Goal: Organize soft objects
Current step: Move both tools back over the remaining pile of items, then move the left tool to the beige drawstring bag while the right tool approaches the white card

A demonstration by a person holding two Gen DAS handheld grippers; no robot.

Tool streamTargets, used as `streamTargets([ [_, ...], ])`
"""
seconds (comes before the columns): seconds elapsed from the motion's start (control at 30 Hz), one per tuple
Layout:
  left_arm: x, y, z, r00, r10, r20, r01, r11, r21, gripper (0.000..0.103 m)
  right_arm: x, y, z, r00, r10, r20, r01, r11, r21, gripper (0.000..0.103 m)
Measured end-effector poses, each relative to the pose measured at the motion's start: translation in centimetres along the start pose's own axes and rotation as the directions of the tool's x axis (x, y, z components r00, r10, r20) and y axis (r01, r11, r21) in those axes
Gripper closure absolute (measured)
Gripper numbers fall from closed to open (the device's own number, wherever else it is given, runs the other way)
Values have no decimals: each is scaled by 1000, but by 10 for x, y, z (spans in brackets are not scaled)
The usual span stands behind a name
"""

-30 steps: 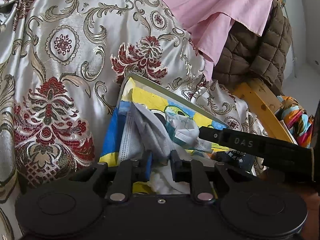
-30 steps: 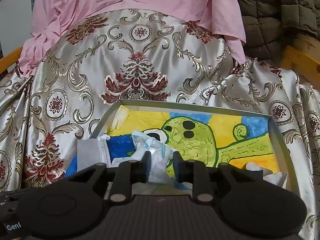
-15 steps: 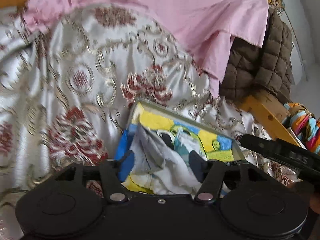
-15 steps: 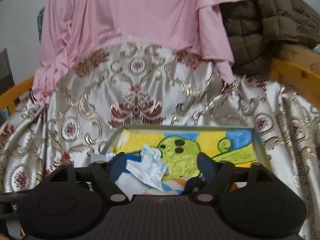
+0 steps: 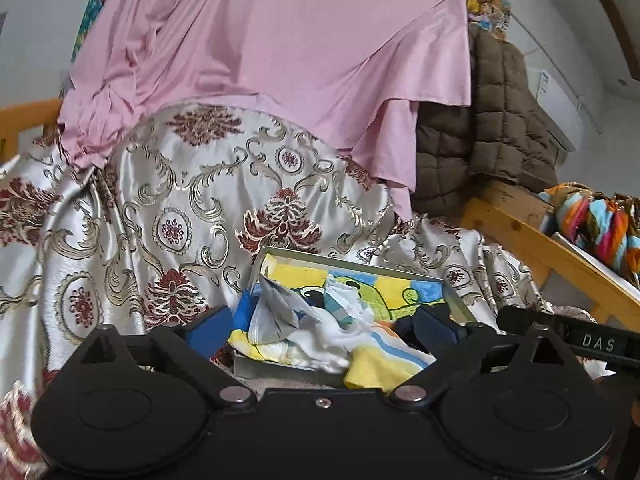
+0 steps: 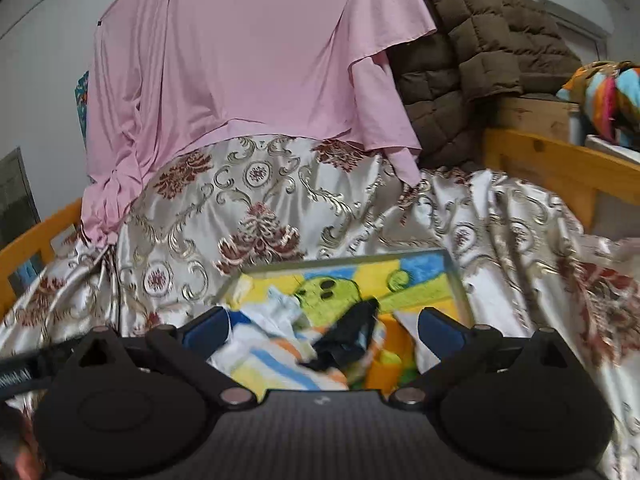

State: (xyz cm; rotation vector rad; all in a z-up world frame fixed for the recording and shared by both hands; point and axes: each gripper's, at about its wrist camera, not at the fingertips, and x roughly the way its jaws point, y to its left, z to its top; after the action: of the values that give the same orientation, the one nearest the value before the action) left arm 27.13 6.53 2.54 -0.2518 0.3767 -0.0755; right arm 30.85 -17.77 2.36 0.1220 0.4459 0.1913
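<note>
A shallow grey tray (image 5: 352, 263) with a green cartoon picture on its bottom lies on the bedspread. In it sit a grey face mask (image 5: 276, 308), a crumpled white mask (image 5: 344, 300), a striped yellow cloth (image 5: 384, 360) and a dark cloth (image 6: 352, 336). My left gripper (image 5: 324, 328) hovers at the tray's near edge, its jaws opening wide with nothing pressed between the blue pads. My right gripper (image 6: 322, 328) hangs over the same tray (image 6: 456, 280), its jaws also opening; the striped cloth (image 6: 272, 356) lies loose below them.
A silver and red brocade bedspread (image 5: 180, 208) covers the bed. A pink sheet (image 5: 280, 60) hangs behind it, and a brown quilted jacket (image 5: 500, 120) is at the right. A wooden bed rail (image 5: 520, 236) and a multicoloured cloth (image 5: 600, 224) lie to the right.
Both grippers went from nearly shut around the masks to wide open. Both drew back and rose from the tray, leaving the masks lying in it.
</note>
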Motion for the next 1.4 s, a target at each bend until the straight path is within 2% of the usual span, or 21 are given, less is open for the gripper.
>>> streamTargets([
  [0.2,-41,-19,-16,998,4,56,-6,999,43,1,-44,-7,-21,998,-32,50,33,999,-23,0],
  [0.47,-87,-41,-40,998,33,50,-38,994,98,1,-98,-10,-39,993,-35,111,38,999,-30,0],
  [0.63,-108,-49,-52,999,32,38,-36,994,107,1,-126,-3,-56,990,-23,142,34,996,-81,0],
  [1.03,-143,-62,-75,999,41,10,-42,990,137,1,-168,-11,-89,994,-36,104,34,999,15,0],
  [1.4,-156,-75,-96,996,76,-46,-64,973,223,1,-190,-15,-123,996,-74,45,73,997,9,0],
])
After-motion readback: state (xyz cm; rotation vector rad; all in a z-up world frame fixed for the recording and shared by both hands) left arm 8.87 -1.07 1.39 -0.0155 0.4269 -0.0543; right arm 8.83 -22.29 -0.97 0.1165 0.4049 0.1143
